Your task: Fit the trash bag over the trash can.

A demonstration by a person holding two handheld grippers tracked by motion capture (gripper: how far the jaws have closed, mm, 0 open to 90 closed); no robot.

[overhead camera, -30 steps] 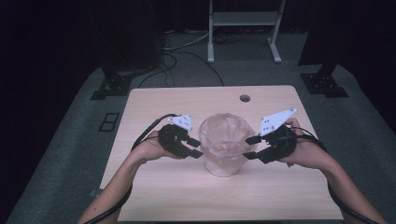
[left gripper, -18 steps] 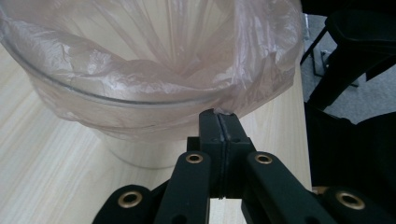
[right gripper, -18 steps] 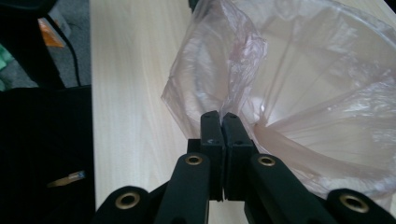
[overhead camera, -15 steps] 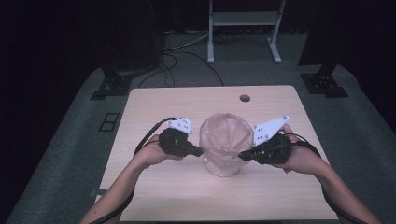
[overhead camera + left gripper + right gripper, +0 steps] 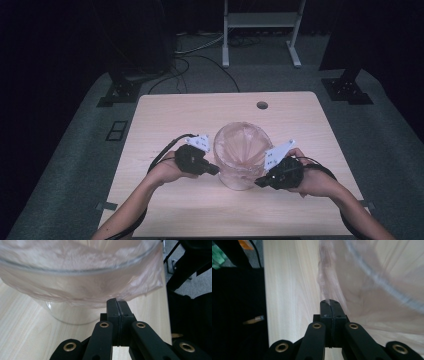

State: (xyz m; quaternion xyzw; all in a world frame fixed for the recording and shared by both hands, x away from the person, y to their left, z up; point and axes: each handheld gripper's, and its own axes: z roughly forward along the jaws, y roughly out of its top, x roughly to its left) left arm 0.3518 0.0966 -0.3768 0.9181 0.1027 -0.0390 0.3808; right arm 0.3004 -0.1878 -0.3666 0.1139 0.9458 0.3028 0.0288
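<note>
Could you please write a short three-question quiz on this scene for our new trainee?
1. True or false: the left claw has its jaws closed on the hem of the pinkish plastic bag.
2. What does the bag line? A) a cardboard box B) a clear round container C) a metal bucket
3. Fill in: the container stands on a light ____ table.

Key
1. True: the jaws meet, with the bag's lower edge at their tips. The right claw is likewise closed on the film at the other side.
2. B
3. wooden
</note>
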